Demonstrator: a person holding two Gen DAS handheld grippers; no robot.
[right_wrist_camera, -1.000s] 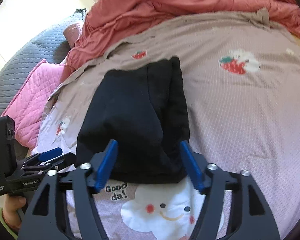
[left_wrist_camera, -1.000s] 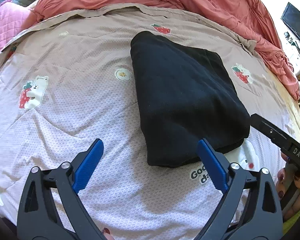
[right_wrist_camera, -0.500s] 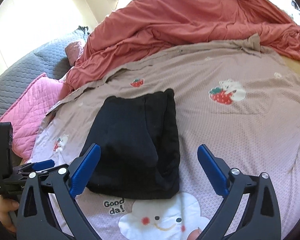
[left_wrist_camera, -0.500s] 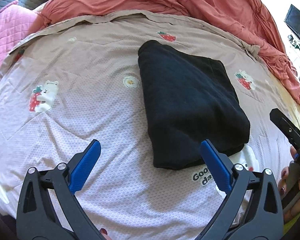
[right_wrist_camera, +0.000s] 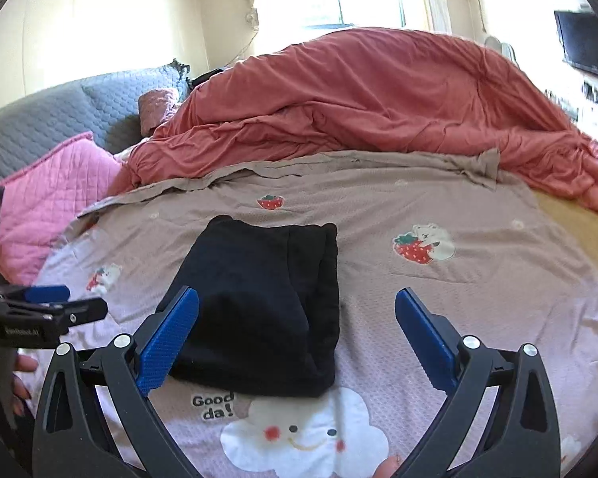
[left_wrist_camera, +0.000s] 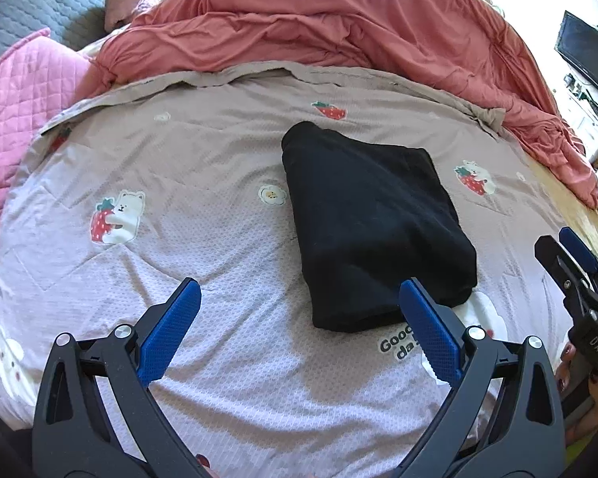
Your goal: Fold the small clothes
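Note:
A black garment (left_wrist_camera: 370,223) lies folded into a compact rectangle on the printed mauve quilt (left_wrist_camera: 187,207). It also shows in the right wrist view (right_wrist_camera: 267,302). My left gripper (left_wrist_camera: 299,326) is open and empty, held above the quilt just short of the garment's near left corner. My right gripper (right_wrist_camera: 297,338) is open and empty, above the garment's near edge. Each gripper shows at the edge of the other's view: the right one (left_wrist_camera: 574,267) and the left one (right_wrist_camera: 48,302).
A rumpled coral duvet (left_wrist_camera: 339,28) is piled along the far side of the bed. A pink quilted pillow (left_wrist_camera: 16,91) and a grey headboard (right_wrist_camera: 59,115) lie at the left. A dark TV screen (left_wrist_camera: 586,55) stands at the far right.
My right gripper has opened wide and pulled up and back from the garment's near edge. My left gripper has also drawn back. The garment has not moved.

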